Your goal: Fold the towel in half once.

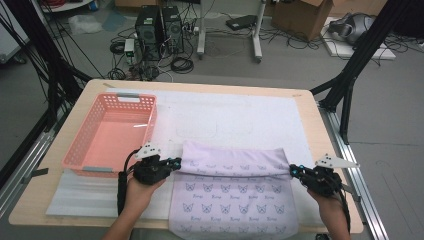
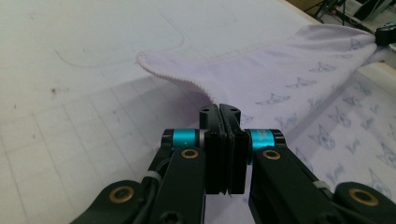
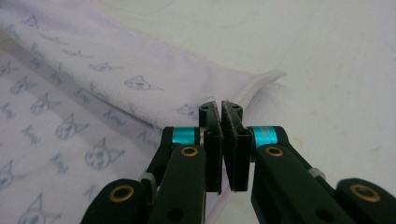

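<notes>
Both claws clamped on cloth (image 1: 232, 192) corners, left gripper (image 1: 175, 162) and right gripper (image 1: 294, 171) holding the lifted fold edge taut over the table's (image 1: 305, 107) white mat, likely to fold it evenly, basket (image 1: 82, 140) waiting beside.

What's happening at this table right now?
A person is folding a lilac cloth printed with small cat faces. The left gripper and the right gripper each have their jaws shut on a corner of it, holding the far edge doubled over and stretched between them above the white mat. The near end of the cloth hangs over the table edge. A pink basket stands at the left, with nothing in it.
</notes>
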Available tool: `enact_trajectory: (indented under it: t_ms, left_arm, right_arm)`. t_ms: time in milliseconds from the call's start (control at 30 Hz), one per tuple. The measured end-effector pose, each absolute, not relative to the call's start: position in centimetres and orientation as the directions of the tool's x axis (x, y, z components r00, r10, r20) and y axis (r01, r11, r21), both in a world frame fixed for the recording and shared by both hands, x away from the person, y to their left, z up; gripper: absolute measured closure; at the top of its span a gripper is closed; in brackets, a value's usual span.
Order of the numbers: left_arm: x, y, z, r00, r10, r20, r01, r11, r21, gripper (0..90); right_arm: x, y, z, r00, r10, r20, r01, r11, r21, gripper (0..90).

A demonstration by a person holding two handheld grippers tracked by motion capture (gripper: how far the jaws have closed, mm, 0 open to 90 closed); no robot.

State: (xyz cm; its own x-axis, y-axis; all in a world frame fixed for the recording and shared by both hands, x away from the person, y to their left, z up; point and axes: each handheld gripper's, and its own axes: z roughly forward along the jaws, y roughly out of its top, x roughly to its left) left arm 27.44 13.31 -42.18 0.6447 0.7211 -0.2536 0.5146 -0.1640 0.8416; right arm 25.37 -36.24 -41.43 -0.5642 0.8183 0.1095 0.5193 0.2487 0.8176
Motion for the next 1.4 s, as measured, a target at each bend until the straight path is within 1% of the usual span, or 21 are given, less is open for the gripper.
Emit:
enact_trajectory:
  t_ms: [200,233,267,300,333,367,433,567,700,767,800,833,867,900,933,967,1000,1033,1133,1400]
  left_arm:
    - [27.1,13.7,-43.4,0.640,0.718,-0.273,0.547,-0.177,0.819,87.2]
    - [27.2,13.6,-43.5,0.637,0.724,-0.265,0.547,-0.182,0.817,81.5]
    - [27.3,13.4,-43.4,0.628,0.737,-0.250,0.544,-0.186,0.818,69.8]
    - [27.5,13.2,-43.3,0.627,0.740,-0.242,0.538,-0.187,0.822,62.8]
    - [27.8,13.0,-43.1,0.628,0.744,-0.229,0.527,-0.190,0.828,58.3]
    - [28.0,12.8,-43.0,0.625,0.748,-0.224,0.523,-0.188,0.832,54.6]
    - [28.8,12.4,-42.7,0.622,0.748,-0.230,0.523,-0.179,0.834,49.3]
    - [30.8,11.7,-43.0,0.599,0.764,-0.241,0.547,-0.171,0.819,46.5]
    - [32.3,11.1,-44.2,0.561,0.790,-0.246,0.594,-0.178,0.784,46.0]
    - [32.6,10.9,-44.6,0.554,0.794,-0.253,0.605,-0.175,0.777,47.2]
    - [32.8,10.9,-44.7,0.553,0.794,-0.251,0.607,-0.177,0.775,49.7]
    - [32.8,10.8,-44.8,0.553,0.795,-0.249,0.609,-0.182,0.772,54.7]
    - [32.9,10.7,-45.0,0.556,0.796,-0.239,0.610,-0.196,0.768,61.7]
    - [32.8,10.7,-45.0,0.560,0.798,-0.225,0.606,-0.209,0.767,69.6]
    - [32.8,10.7,-45.0,0.568,0.792,-0.221,0.600,-0.215,0.770,77.9]
    - [32.7,10.7,-44.9,0.567,0.793,-0.224,0.598,-0.209,0.774,84.4]
    - [32.6,10.7,-44.7,0.568,0.791,-0.228,0.591,-0.199,0.782,85.2]
    - [32.4,10.8,-44.4,0.569,0.790,-0.229,0.579,-0.186,0.794,85.5]
    - [31.7,11.3,-43.5,0.582,0.773,-0.254,0.554,-0.147,0.820,85.5]
    - [28.9,12.7,-42.3,0.620,0.734,-0.276,0.515,-0.116,0.849,85.4]
  right_arm:
    - [24.3,-36.5,-42.7,-0.564,0.816,0.129,0.560,0.263,0.786,87.0]
    - [24.3,-36.4,-42.8,-0.570,0.812,0.128,0.560,0.270,0.783,85.5]
    - [24.4,-36.2,-42.8,-0.569,0.812,0.125,0.563,0.274,0.780,83.1]
    - [24.5,-36.2,-42.7,-0.567,0.814,0.125,0.559,0.269,0.784,75.0]
    - [24.7,-36.1,-42.6,-0.550,0.825,0.133,0.566,0.251,0.785,66.6]
    - [25.0,-36.0,-42.4,-0.530,0.837,0.137,0.568,0.231,0.790,62.5]
    - [25.5,-35.9,-42.1,-0.517,0.847,0.125,0.563,0.226,0.795,58.8]
    - [27.4,-35.3,-41.8,-0.490,0.864,0.113,0.581,0.228,0.781,50.0]
    - [29.6,-34.7,-42.5,-0.469,0.876,0.114,0.620,0.235,0.749,48.2]
    - [30.6,-34.2,-42.9,-0.457,0.883,0.107,0.635,0.240,0.735,48.3]
    - [31.0,-34.0,-43.1,-0.450,0.887,0.100,0.645,0.246,0.723,48.8]
    - [31.4,-33.8,-43.3,-0.442,0.892,0.091,0.656,0.252,0.711,50.0]
    - [31.7,-33.7,-43.5,-0.439,0.895,0.083,0.664,0.261,0.701,52.8]
    - [32.0,-33.6,-43.8,-0.441,0.894,0.081,0.672,0.269,0.690,57.2]
    - [32.2,-33.5,-43.9,-0.443,0.893,0.082,0.680,0.275,0.680,63.5]
    - [32.2,-33.4,-43.9,-0.444,0.893,0.071,0.677,0.282,0.680,74.3]
    - [32.1,-33.5,-43.8,-0.460,0.884,0.081,0.673,0.288,0.681,85.1]
    - [32.0,-33.5,-43.7,-0.471,0.879,0.070,0.659,0.298,0.690,86.5]
    - [31.1,-33.7,-43.0,-0.483,0.874,0.056,0.628,0.301,0.718,86.9]
    - [27.0,-34.8,-41.0,-0.510,0.859,0.048,0.549,0.282,0.787,86.9]
